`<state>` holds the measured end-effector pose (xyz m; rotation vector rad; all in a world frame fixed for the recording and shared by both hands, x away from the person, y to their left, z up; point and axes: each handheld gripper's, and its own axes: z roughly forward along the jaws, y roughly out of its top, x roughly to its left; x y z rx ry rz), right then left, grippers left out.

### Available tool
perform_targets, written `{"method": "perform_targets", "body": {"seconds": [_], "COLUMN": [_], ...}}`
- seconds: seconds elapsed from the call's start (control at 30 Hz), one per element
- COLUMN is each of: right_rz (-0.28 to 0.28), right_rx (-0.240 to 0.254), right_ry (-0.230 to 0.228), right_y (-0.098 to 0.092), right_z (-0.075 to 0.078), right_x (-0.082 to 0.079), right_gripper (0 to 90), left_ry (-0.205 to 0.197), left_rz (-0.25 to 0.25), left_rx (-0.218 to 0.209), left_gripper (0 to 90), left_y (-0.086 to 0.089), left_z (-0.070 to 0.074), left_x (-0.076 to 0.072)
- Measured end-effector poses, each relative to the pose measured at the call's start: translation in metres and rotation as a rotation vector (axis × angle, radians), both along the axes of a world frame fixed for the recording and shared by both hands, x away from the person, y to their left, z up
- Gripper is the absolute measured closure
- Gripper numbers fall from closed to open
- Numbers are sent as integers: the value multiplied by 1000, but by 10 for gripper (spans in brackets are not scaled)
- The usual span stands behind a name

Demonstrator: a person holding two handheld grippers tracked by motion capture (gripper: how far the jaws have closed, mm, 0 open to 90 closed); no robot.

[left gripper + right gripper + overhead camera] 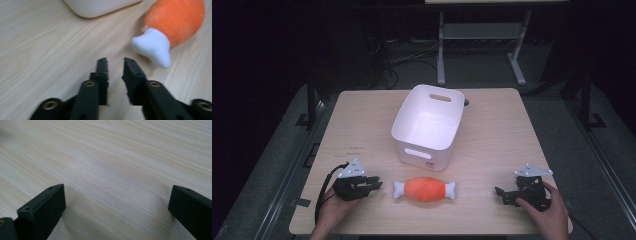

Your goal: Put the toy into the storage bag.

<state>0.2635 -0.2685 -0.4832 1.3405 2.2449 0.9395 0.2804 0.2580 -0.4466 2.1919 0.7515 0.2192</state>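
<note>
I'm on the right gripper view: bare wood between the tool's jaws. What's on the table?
Observer: A plush drumstick toy, orange with white ends, lies on the table between the two tools.
Operator: Where is it from the right tool?
Observer: In the high view the right tool points left toward the toy, with bare wood between them.
Operator: And the left tool?
Observer: The left tool has its jaws a narrow gap apart with nothing between them. The toy's white end is just ahead and a white bin stands beyond.
</note>
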Motion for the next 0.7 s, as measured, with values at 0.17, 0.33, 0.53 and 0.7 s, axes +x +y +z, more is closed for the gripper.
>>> {"method": "perform_targets", "body": {"seconds": [0.17,0.33,0.53,0.7], "right_rz": [0,0,0,0], "right_rx": [0,0,0,0], "right_ry": [0,0,0,0], "right_y": [0,0,0,0], "right_z": [0,0,0,0], "right_x": [0,0,0,0], "right_gripper": [5,5,4,5], "left_ry": [36,32,37,36], "left_rz": [-46,-81,-120,-137], "left_rx": [4,14,15,12], "left_gripper": [896,897,898,898], "left_y": [-5,-11,-23,-37], "left_z": [4,11,15,13], "left_x": [5,13,25,37]}}
